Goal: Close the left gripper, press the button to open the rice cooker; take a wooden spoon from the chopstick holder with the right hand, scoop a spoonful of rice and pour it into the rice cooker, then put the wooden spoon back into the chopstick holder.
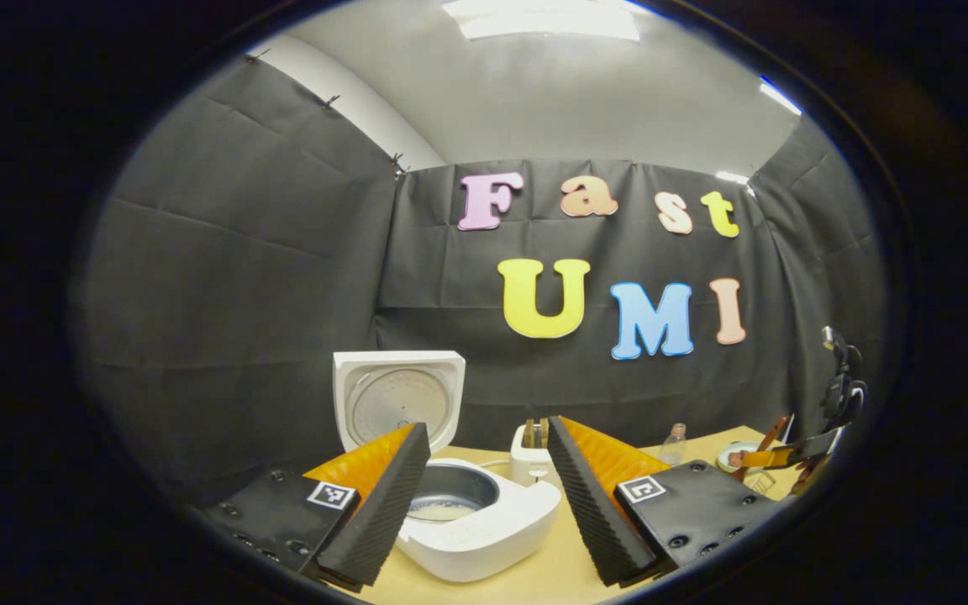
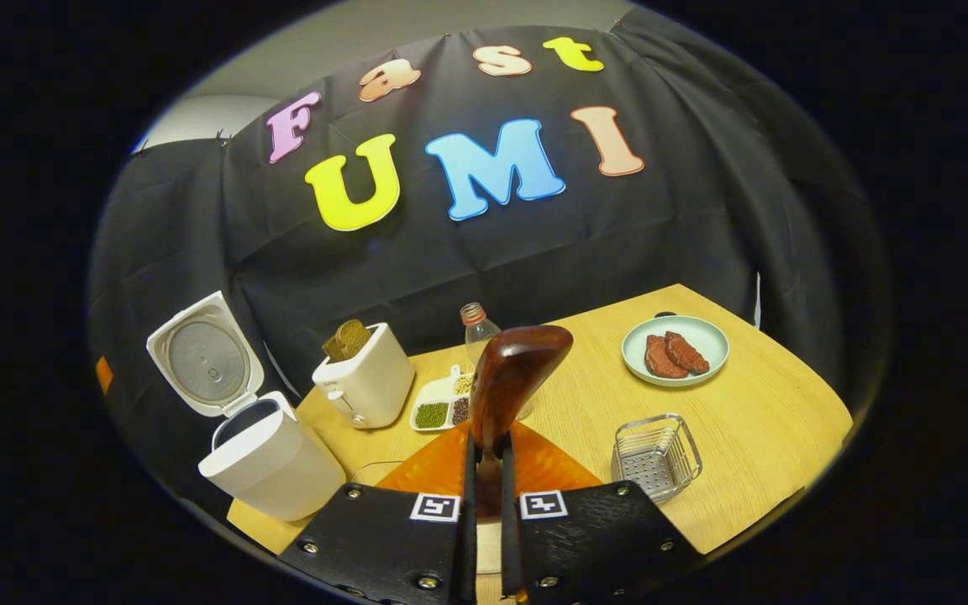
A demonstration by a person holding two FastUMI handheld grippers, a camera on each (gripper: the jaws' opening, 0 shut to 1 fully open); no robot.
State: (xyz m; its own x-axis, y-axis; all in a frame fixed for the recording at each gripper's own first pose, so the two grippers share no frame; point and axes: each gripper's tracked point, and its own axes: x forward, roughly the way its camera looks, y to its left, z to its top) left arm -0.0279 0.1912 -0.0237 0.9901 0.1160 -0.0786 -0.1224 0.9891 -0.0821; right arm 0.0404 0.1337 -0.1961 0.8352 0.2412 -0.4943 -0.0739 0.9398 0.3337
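The white rice cooker (image 1: 484,529) stands open just beyond my left gripper (image 1: 486,428), its lid (image 1: 400,403) upright and some rice in the inner pot (image 1: 449,496). This gripper is open, with nothing between its fingers. My right gripper (image 2: 488,445) is shut on the handle of a dark wooden spoon (image 2: 522,365), whose bowl points up and away above the table. The rice cooker (image 2: 270,458) sits at the left in the right gripper view. The metal chopstick holder (image 2: 656,458) lies to the right of the spoon. A divided dish (image 2: 442,407) of grains sits behind the spoon.
A white toaster (image 2: 366,378) with bread stands between cooker and dish, and a clear bottle (image 2: 476,328) behind the dish. A green plate (image 2: 676,351) with meat is at the far right. The other gripper (image 1: 791,454) shows at the right edge of the left gripper view.
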